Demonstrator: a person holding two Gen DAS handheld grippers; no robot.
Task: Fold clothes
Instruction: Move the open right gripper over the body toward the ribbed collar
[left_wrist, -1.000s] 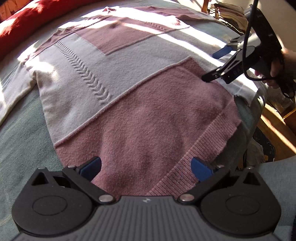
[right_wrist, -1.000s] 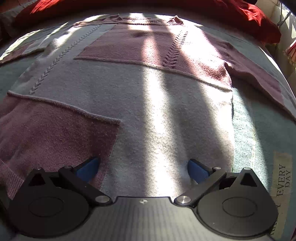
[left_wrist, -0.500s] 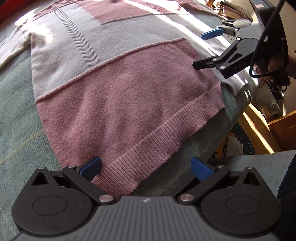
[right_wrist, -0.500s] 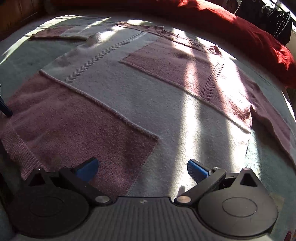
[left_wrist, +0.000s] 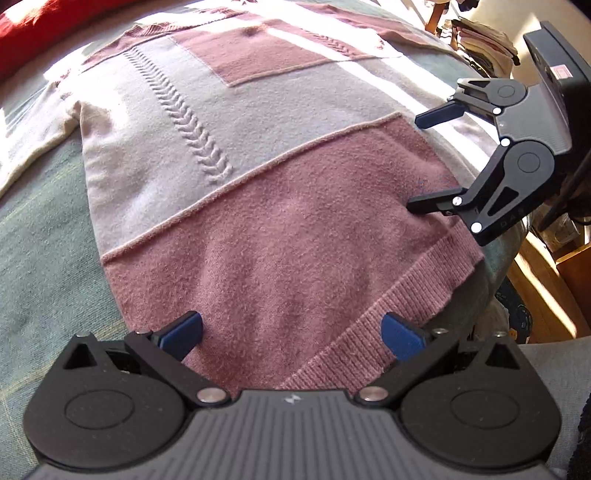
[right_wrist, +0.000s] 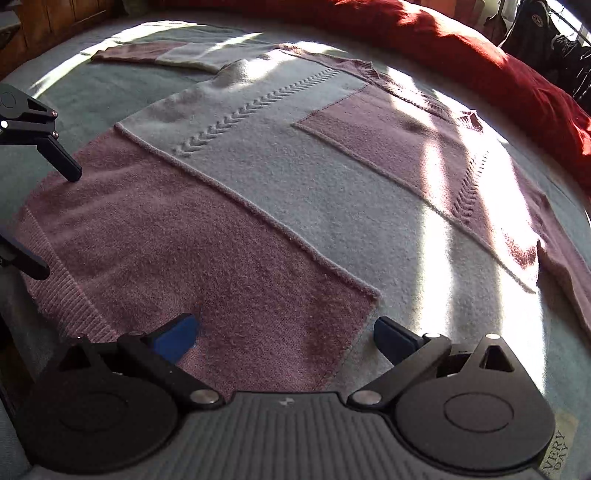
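Observation:
A pink and pale grey patchwork sweater (left_wrist: 258, 221) lies flat, front up, on a green blanket, with its ribbed hem toward me. My left gripper (left_wrist: 291, 332) is open low over the pink lower panel, its fingers straddling the hem near the left corner. My right gripper (left_wrist: 421, 162) is open too, one finger touching the pink panel near the hem's other end. In the right wrist view the sweater (right_wrist: 277, 184) spreads ahead and my right gripper (right_wrist: 284, 336) straddles the seam between pink and grey. The left gripper (right_wrist: 55, 221) shows at the left edge, nothing between its fingers.
The green blanket (left_wrist: 37, 221) covers the bed. A red pillow (right_wrist: 480, 48) runs along the far side. The bed edge drops off on the right, with wooden furniture (left_wrist: 565, 277) and a pile of cloth (left_wrist: 480, 40) beyond. Dark clothes (right_wrist: 546, 33) hang at the back right.
Both grippers have shifted over the sweater's lower part. The right one has swung left and now sits over the pink and grey seam; the left has come forward over the hem. Both stay open.

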